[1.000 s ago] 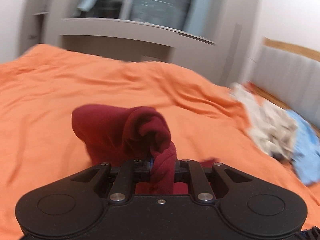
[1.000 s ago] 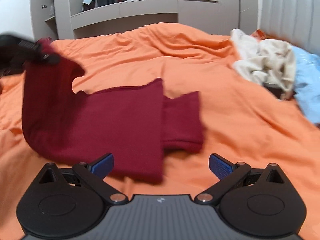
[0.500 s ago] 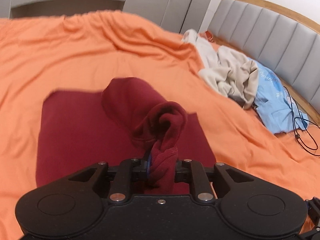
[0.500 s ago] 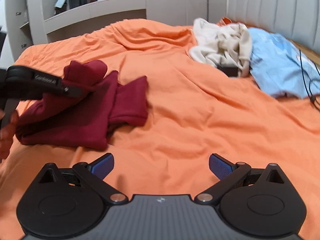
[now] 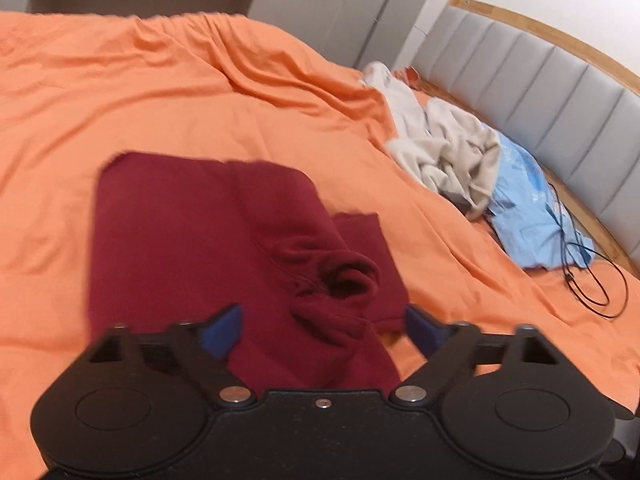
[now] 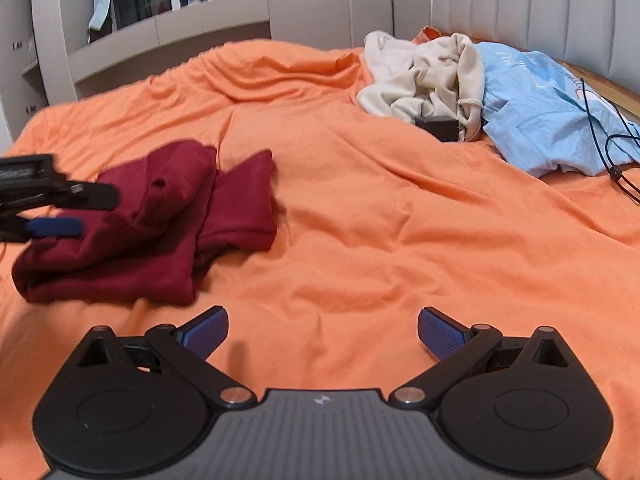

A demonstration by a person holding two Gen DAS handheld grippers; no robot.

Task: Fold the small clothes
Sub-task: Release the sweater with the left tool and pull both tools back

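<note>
Since a second ago my left gripper [image 5: 320, 326] has just opened and dropped the red garment [image 5: 224, 240] onto the orange bedcover [image 5: 160, 92]; right gripper [image 6: 323, 330] open, empty. I'd flatten that bunched fold next.

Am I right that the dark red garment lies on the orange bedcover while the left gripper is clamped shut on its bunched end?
Not quite: the left gripper has just been opening and its jaws stand wide apart, as the left wrist view shows. The dark red garment does lie on the orange bedcover, its bunched end between the unpressed pads.
</note>
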